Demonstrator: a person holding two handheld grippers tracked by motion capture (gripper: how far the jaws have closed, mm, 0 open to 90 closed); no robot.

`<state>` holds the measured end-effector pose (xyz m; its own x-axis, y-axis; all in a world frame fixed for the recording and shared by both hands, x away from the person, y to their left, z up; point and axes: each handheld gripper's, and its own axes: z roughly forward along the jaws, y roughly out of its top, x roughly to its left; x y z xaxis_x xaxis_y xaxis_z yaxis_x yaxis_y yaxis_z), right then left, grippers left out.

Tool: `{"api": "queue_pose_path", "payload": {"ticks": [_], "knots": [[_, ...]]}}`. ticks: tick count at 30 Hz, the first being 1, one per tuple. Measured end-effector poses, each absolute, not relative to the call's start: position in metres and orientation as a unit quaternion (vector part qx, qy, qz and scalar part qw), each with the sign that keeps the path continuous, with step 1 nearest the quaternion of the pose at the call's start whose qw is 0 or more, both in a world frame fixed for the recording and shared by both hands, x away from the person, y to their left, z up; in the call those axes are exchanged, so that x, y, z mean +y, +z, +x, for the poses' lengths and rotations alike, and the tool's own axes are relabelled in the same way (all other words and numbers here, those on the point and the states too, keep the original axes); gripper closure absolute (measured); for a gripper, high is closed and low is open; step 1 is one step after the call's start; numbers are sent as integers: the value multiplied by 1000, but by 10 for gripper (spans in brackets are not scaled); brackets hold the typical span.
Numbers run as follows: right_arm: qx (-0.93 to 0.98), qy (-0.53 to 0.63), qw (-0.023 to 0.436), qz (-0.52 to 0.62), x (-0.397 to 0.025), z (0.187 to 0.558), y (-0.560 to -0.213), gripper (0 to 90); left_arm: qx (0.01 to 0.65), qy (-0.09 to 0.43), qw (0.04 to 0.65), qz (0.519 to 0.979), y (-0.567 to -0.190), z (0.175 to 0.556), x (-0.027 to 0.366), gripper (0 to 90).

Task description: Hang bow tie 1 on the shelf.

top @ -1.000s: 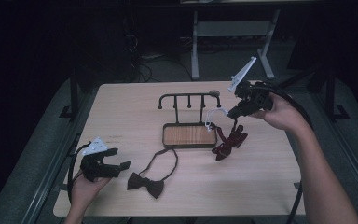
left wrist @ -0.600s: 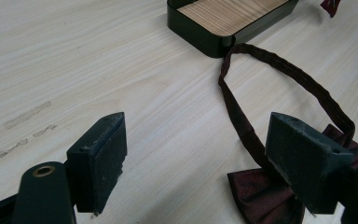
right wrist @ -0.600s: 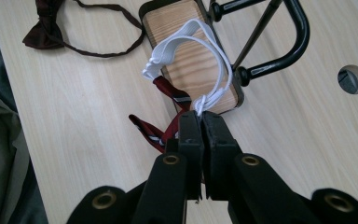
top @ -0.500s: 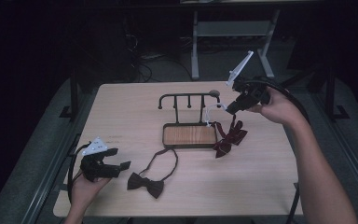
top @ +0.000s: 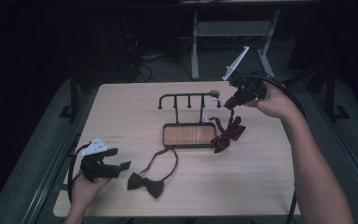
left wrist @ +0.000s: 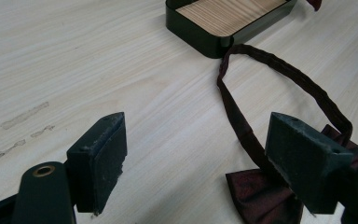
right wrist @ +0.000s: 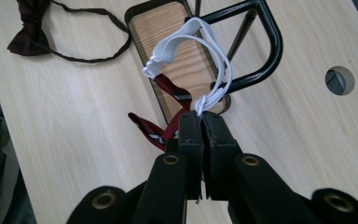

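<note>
Overhead, the right gripper (top: 223, 104) is held up at the right end of the black hanger rack (top: 186, 96), its jaws closed on the white elastic band (top: 208, 108) of a striped red bow tie (top: 228, 134). That tie droops to the tabletop just right of the rack's wooden base tray (top: 189, 135). The left gripper (top: 121, 165) rests low at the table's (top: 121, 112) near left corner, its jaws parted, pointing at a dark bow tie (top: 144, 185) that lies flat just beside it, strap looped toward the tray.

From the left gripper view, the two jaws stand wide apart with bare table between them. The dark maroon bow tie (left wrist: 261, 198) lies partly behind the right-hand jaw; whether it touches is unclear. Its strap (left wrist: 279, 74) arcs up almost to the tray (left wrist: 200, 35).

From the right gripper view, the jaws are pressed together on the white elastic (right wrist: 205, 56), whose loop hangs over the rack's bar end (right wrist: 268, 37). The striped tie (right wrist: 163, 128) dangles below, over the tray's edge (right wrist: 135, 18).
</note>
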<state>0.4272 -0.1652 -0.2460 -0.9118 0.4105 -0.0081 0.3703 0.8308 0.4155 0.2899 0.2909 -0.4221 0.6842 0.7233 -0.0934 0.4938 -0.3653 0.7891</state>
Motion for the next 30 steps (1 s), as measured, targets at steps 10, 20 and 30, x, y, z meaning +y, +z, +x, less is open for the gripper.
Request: {"api": "queue_pose_path", "payload": {"ticks": [10, 20, 30], "knots": [[953, 201, 48, 222, -170, 440, -249, 867, 373, 135, 424, 814, -422, 289, 291, 216], [948, 204, 49, 238, -174, 446, -255, 867, 369, 134, 422, 817, -421, 289, 289, 216], [946, 206, 50, 247, -177, 449, -263, 850, 369, 133, 420, 818, -422, 289, 288, 216]]}}
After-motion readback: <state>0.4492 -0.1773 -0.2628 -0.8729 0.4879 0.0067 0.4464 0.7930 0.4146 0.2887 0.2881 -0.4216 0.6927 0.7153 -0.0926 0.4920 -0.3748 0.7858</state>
